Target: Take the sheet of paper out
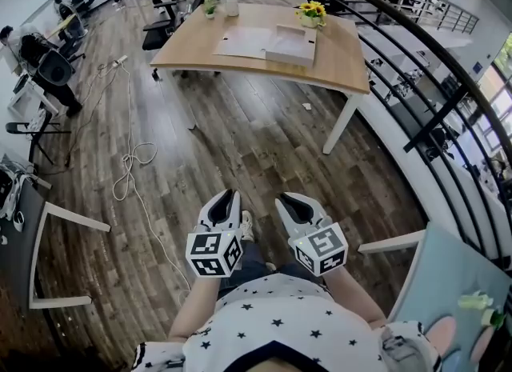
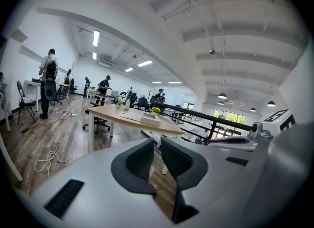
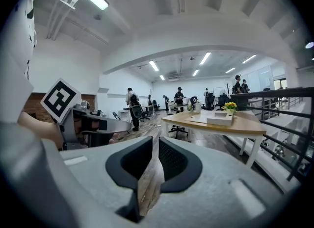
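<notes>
Hand-held grippers (image 1: pixel 230 196) (image 1: pixel 287 200) ajar, paper (image 1: pixel 244 42) flat, long axis sideways

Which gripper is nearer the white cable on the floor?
Left. The cable runs along the floor just left of the left gripper; the right gripper is beyond the left one, further from it.

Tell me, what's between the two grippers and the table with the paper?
Mostly bare wooden floor, shown in the head view; a white cable lies further left.
</notes>
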Available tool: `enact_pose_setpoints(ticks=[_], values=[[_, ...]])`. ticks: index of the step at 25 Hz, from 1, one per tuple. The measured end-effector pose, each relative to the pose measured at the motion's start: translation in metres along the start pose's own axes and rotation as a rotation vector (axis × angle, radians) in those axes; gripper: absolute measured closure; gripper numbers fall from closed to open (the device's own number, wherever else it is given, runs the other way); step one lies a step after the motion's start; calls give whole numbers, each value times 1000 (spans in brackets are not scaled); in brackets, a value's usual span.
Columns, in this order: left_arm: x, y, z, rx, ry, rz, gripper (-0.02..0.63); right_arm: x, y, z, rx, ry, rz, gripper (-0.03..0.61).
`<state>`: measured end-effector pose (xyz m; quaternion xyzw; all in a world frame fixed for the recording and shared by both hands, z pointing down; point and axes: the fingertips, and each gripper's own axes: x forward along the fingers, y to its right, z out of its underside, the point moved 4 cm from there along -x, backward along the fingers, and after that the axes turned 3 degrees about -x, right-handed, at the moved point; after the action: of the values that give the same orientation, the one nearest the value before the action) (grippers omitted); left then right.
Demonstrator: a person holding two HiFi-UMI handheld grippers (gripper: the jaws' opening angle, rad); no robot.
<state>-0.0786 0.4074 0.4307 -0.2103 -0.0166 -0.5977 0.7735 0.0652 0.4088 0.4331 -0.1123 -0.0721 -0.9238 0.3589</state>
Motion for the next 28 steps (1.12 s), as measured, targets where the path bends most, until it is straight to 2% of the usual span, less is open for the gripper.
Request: enact_pose_setpoints(ticks=[13, 28], values=[[84, -24, -29, -4, 14, 46, 502, 62, 63, -11, 7, 7, 34, 494], [218, -96, -108, 4, -4, 105, 467, 192, 152, -65, 22, 0, 95, 402]])
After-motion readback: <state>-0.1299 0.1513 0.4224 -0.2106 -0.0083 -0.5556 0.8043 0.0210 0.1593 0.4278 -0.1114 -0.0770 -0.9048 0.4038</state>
